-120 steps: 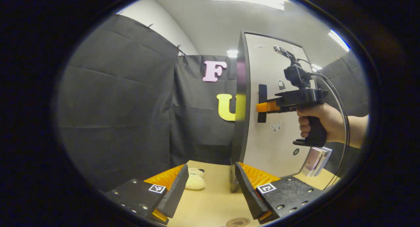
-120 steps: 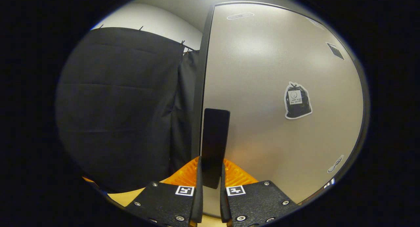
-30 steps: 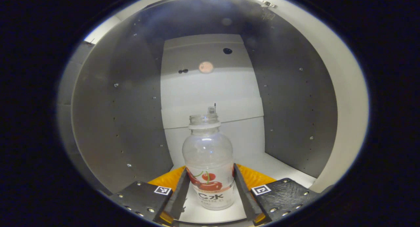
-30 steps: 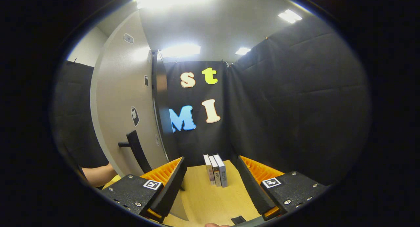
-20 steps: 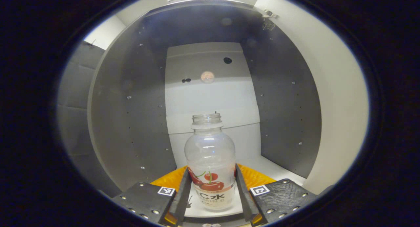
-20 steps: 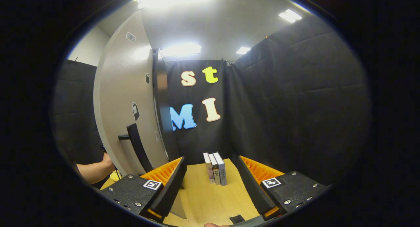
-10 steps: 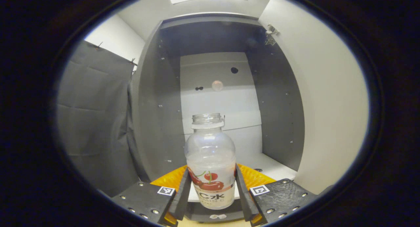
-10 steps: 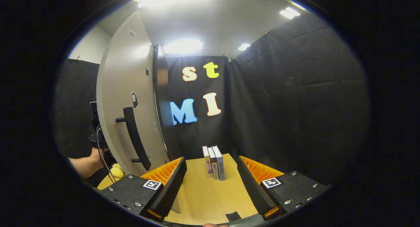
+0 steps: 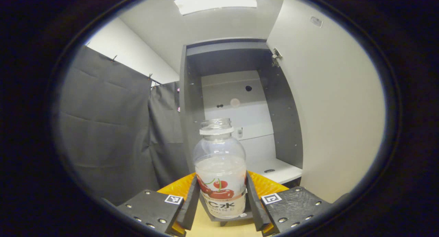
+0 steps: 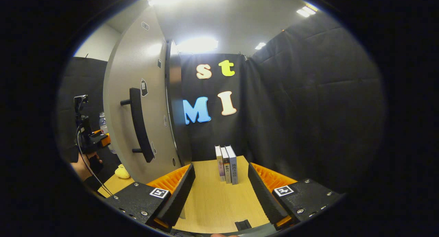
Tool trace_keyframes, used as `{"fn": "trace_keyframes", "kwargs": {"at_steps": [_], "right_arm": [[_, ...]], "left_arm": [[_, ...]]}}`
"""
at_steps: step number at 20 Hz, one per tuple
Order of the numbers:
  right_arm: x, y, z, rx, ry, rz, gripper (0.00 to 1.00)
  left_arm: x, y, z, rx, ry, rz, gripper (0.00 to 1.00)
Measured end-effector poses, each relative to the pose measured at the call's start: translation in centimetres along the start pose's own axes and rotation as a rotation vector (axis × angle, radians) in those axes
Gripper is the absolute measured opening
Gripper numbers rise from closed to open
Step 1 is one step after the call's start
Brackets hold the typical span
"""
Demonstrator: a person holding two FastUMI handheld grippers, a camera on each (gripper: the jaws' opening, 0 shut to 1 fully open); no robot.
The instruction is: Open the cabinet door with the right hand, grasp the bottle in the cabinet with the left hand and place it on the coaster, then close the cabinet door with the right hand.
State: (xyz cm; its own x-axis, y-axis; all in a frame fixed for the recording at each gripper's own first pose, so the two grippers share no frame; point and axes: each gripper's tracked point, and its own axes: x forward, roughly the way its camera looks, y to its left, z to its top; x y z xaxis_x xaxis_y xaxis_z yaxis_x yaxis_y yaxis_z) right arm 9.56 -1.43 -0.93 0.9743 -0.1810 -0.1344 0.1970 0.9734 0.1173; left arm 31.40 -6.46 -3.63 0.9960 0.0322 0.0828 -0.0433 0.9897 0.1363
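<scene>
Bottle (image 9: 220,168): clear, uncapped, cherry picture on label; print partly hidden, not read. Upright at 6 o'clock in left gripper view, left gripper (image 9: 221,204) jaws clamped on its lower body, cabinet (image 9: 236,89) at 12 o'clock beyond. Right gripper (image 10: 219,192) jaws wide, holding nothing, over worktop (image 10: 219,202); books (image 10: 226,163) at 12, door (image 10: 137,103) with handle (image 10: 139,123) at 10.
</scene>
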Motion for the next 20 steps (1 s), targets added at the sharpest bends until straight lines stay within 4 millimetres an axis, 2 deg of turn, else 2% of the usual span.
{"fn": "trace_keyframes", "kwargs": {"at_steps": [4, 5, 7, 9, 10, 11, 12, 13, 14, 15, 16, 18, 19, 20], "right_arm": [[0.4, 0.0, -0.6, 0.036, -0.013, -0.012, 0.95], [0.7, 0.3, -1.4, 0.04, 0.001, -0.003, 0.95], [1.1, 0.8, -3.6, 0.041, 0.058, 0.012, 0.95], [1.7, -0.3, -5.7, 0.012, 0.106, -0.044, 0.95], [2.1, -1.3, -6.9, -0.016, 0.13, -0.093, 0.95], [2.5, -2.1, -7.9, -0.032, 0.146, -0.137, 0.96], [3.0, -2.2, -8.3, -0.022, 0.142, -0.156, 0.91], [3.6, -1.7, -8.3, 0.001, 0.133, -0.157, 0.96], [4.4, -1.1, -8.5, 0.021, 0.126, -0.152, 0.96], [5.0, -1.0, -9.1, 0.019, 0.121, -0.153, 0.95], [5.7, -1.0, -9.6, 0.0, 0.12, -0.156, 0.96], [7.0, -1.1, -10.7, -0.055, 0.12, -0.161, 0.96], [7.4, -0.9, -11.8, -0.077, 0.133, -0.153, 0.96], [7.6, -0.5, -13.1, -0.091, 0.158, -0.127, 0.92]], "left_arm": [[0.2, 0.1, -0.3, 0.015, -0.005, 0.039, 0.73], [0.4, 0.2, -0.6, 0.025, -0.002, 0.054, 0.62], [0.4, 0.4, -0.6, 0.033, 0.007, 0.074, 0.66], [0.4, 0.5, -0.6, 0.032, 0.017, 0.103, 0.73], [0.6, 0.3, -1.0, 0.031, 0.031, 0.111, 0.62], [0.6, 0.4, -0.9, 0.034, 0.046, 0.112, 0.62], [0.7, 0.5, -1.1, 0.039, 0.067, 0.114, 0.62], [0.5, 0.7, -1.0, 0.039, 0.076, 0.124, 0.62], [0.6, 0.6, -0.9, 0.032, 0.077, 0.128, 0.73], [0.6, 0.6, -1.0, 0.027, 0.076, 0.134, 0.73], [0.6, 0.5, -1.1, 0.022, 0.074, 0.137, 0.67], [0.6, 0.5, -1.2, 0.018, 0.079, 0.14, 0.67], [0.6, 0.5, -1.2, 0.014, 0.085, 0.135, 0.67], [0.6, 0.6, -1.3, 0.011, 0.09, 0.136, 0.68]]}}
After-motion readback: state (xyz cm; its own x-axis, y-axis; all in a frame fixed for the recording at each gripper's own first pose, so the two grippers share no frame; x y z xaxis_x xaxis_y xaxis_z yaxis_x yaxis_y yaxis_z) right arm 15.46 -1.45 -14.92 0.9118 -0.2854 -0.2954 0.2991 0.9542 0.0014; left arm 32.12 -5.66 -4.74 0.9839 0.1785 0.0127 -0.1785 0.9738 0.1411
